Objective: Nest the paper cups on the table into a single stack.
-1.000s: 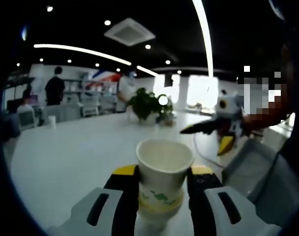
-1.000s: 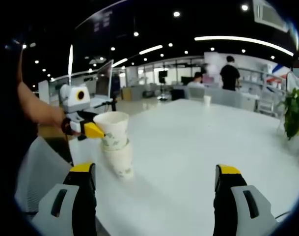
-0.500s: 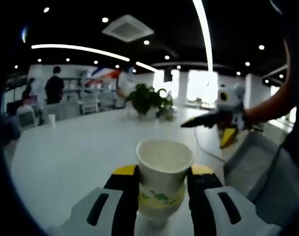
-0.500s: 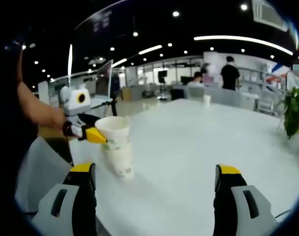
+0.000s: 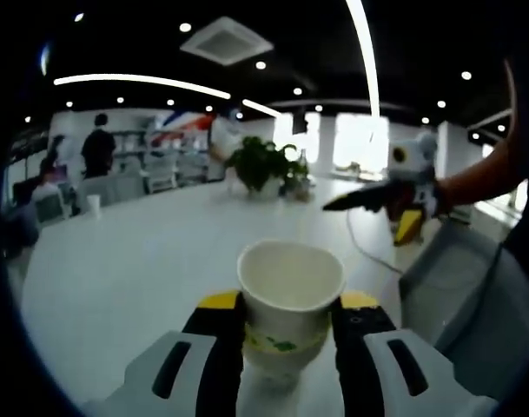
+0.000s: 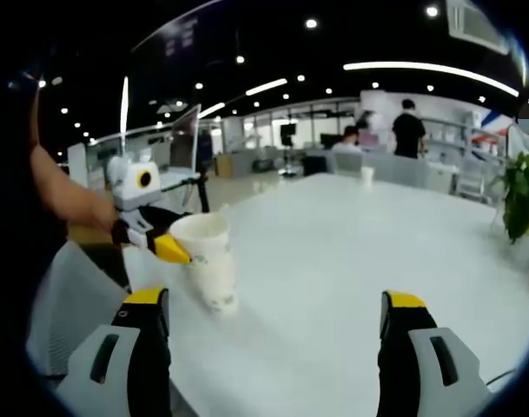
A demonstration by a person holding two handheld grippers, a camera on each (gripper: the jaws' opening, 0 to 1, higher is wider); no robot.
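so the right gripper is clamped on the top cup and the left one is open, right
Sides are swapped. The left gripper is clamped on the top cup, as the left gripper view shows; the right gripper is open in the right gripper view.

Thin matt paper on the upper cup (image 5: pixel 290 282), white inside, faint green print on the outer wall; same paper on the lower cup (image 6: pixel 217 287) beneath it. Smooth white table (image 5: pixel 142 261) around the cups, satin, with soft glare from the ceiling lights. Hard plastic on the left tongs (image 5: pixel 288 334): matt black arms, yellow tips, pale grey shells. Same plastic on the right tongs (image 6: pixel 277 326).
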